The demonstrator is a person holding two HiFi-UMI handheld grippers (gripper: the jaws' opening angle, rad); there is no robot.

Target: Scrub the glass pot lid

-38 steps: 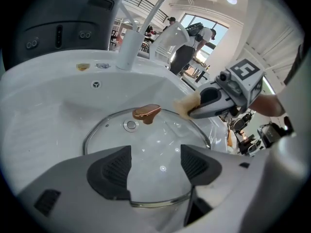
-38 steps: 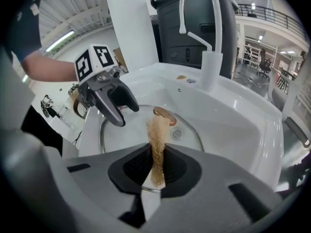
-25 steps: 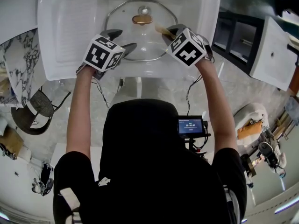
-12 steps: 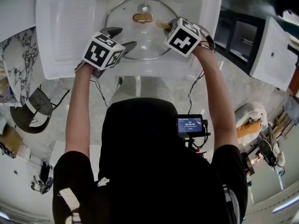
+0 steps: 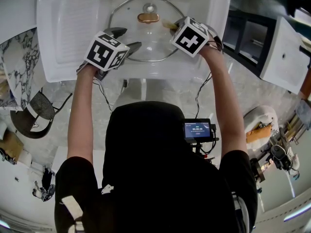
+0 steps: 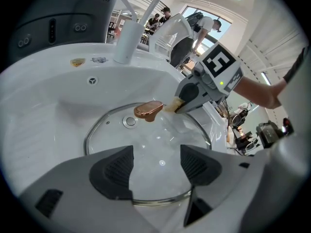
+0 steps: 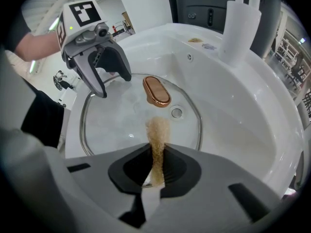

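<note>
A round glass pot lid [image 5: 146, 33] with a metal rim and a copper-coloured knob [image 5: 147, 18] lies flat in the white sink [image 5: 63, 33]. The lid [image 6: 146, 149] fills the left gripper view and the lid [image 7: 126, 115] shows again in the right gripper view. My left gripper [image 5: 124, 40] hangs open over the lid's near left edge, nothing between its jaws. My right gripper [image 5: 170, 29] is shut on a thin tan sponge [image 7: 157, 140] whose tip rests on the glass just beside the knob [image 7: 156, 91].
A white tap [image 7: 238, 30] stands at the sink's back rim. The sink's ribbed drainboard [image 5: 73, 21] lies left of the lid. A dark cabinet [image 5: 248, 38] stands to the right, a wire chair [image 5: 34, 115] on the floor to the left.
My right gripper has moved up and left with the sponge, from the lid's right edge toward the knob. The left gripper has barely shifted.
</note>
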